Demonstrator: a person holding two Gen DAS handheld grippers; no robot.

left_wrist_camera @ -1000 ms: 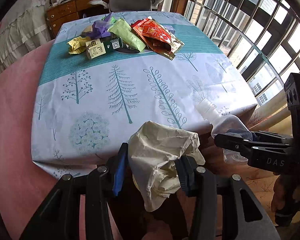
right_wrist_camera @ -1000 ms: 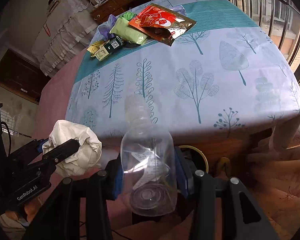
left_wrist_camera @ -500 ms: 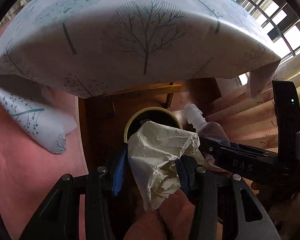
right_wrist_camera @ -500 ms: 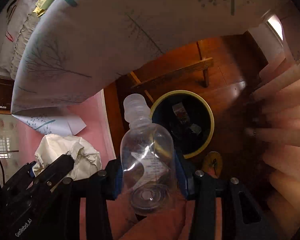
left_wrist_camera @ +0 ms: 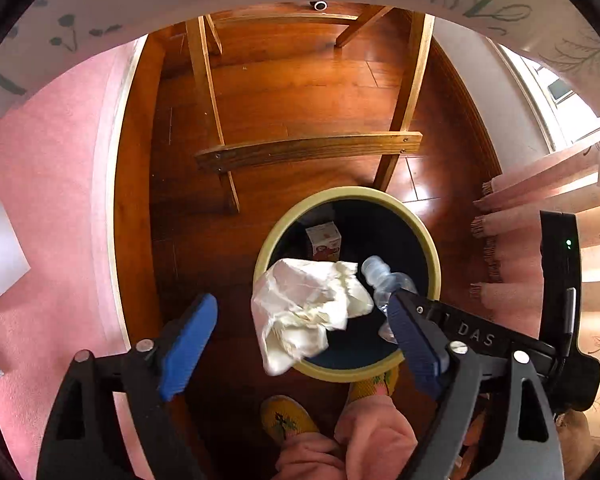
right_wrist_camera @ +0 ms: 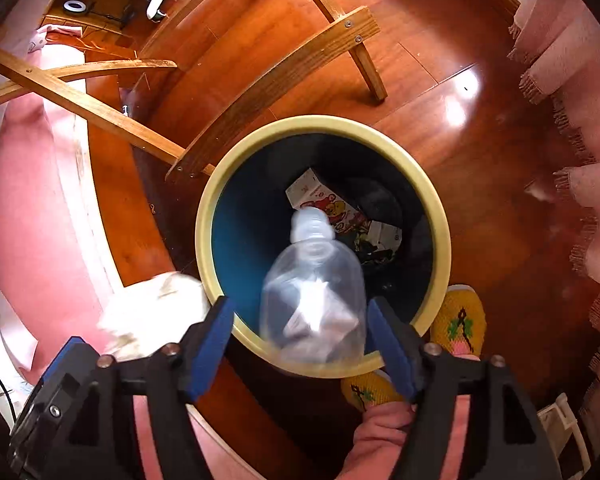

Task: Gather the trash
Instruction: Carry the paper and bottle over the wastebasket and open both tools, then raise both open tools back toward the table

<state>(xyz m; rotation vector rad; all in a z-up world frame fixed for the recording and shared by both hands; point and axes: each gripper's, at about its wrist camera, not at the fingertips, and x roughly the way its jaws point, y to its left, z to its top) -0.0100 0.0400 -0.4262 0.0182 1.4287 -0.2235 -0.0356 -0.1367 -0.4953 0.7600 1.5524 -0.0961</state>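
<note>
- Jaws of both grippers are spread wide, and nothing is gripped.
- Between the left gripper (left_wrist_camera: 304,332) jaws a crumpled paper wad (left_wrist_camera: 306,310) is seen loose, over the near rim of the bin (right_wrist_camera: 428,184).
- A clear plastic bottle (right_wrist_camera: 314,296), blurred, is seen between the right gripper (right_wrist_camera: 300,344) jaws, neck toward the bin mouth.
- For a clean drop, both grippers are best held centred over the opening.
- Both are pointed steeply down at the floor (right_wrist_camera: 440,60).

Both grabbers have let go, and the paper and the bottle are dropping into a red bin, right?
Not red. The right wrist view shows the bin is dark blue inside with a yellow rim. Otherwise yes: both grabbers' fingers are spread, with the crumpled paper and bottle falling in.
</note>
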